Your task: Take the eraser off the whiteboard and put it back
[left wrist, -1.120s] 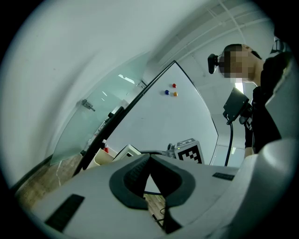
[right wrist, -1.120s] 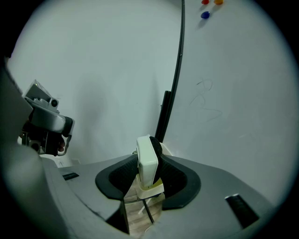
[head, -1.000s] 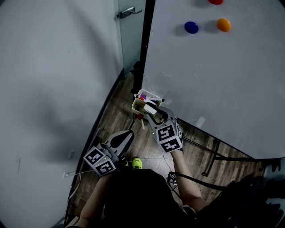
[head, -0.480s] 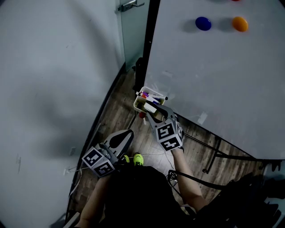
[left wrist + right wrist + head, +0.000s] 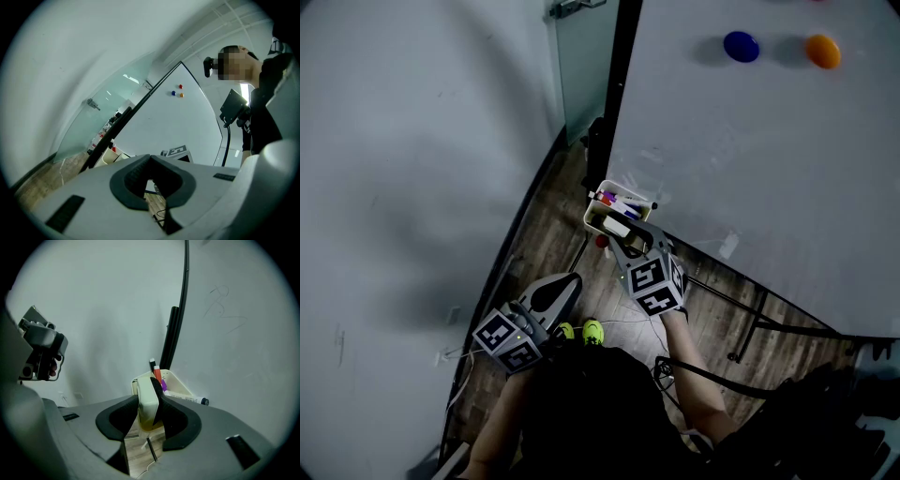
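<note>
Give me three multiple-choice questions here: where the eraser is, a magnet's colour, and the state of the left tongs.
1. Where is the eraser? A on the floor; B in the right tongs; C up beside the magnets.
2. What colour is the magnet beside the orange magnet? A green; B blue; C white.
3. The left tongs are: A shut on a marker; B wide open; C shut, empty.
Answers: B, its jaws clamp it; B, a blue magnet sits left of the orange one; C, tips meet with nothing between.
</note>
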Tool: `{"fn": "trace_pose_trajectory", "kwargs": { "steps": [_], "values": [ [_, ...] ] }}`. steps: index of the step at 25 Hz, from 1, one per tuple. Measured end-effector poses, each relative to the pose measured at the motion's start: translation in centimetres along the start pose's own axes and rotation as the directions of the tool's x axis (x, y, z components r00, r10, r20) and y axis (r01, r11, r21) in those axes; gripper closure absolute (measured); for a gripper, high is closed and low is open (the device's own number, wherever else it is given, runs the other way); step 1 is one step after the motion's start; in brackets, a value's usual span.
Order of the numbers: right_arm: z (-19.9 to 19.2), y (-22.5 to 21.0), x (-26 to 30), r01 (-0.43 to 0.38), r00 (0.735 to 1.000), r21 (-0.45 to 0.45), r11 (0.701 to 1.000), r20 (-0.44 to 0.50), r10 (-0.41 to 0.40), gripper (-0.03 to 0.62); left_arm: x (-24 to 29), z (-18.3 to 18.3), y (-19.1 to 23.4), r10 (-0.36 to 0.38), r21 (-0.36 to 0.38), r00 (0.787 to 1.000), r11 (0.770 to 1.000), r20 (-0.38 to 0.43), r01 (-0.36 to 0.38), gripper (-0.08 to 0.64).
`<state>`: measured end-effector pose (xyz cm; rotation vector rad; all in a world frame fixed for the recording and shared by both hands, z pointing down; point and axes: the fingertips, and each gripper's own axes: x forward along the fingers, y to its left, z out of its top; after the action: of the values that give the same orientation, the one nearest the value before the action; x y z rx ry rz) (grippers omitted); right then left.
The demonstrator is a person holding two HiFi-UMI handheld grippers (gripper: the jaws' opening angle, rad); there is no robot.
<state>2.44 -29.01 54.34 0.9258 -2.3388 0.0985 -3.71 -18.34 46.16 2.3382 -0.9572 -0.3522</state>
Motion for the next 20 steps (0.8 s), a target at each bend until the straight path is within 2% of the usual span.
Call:
{"fn": "trace_pose_trajectory", "kwargs": {
  "steps": [20],
  "values": [
    [-0.71, 0.06, 0.67, -0.004, 1.0, 0.002, 1.0, -0.014, 0.004, 0.44, -0.22, -0.2, 0.4, 0.007, -0.007, 1.0, 1.0, -0.009, -0.007, 0.54]
  ]
}}
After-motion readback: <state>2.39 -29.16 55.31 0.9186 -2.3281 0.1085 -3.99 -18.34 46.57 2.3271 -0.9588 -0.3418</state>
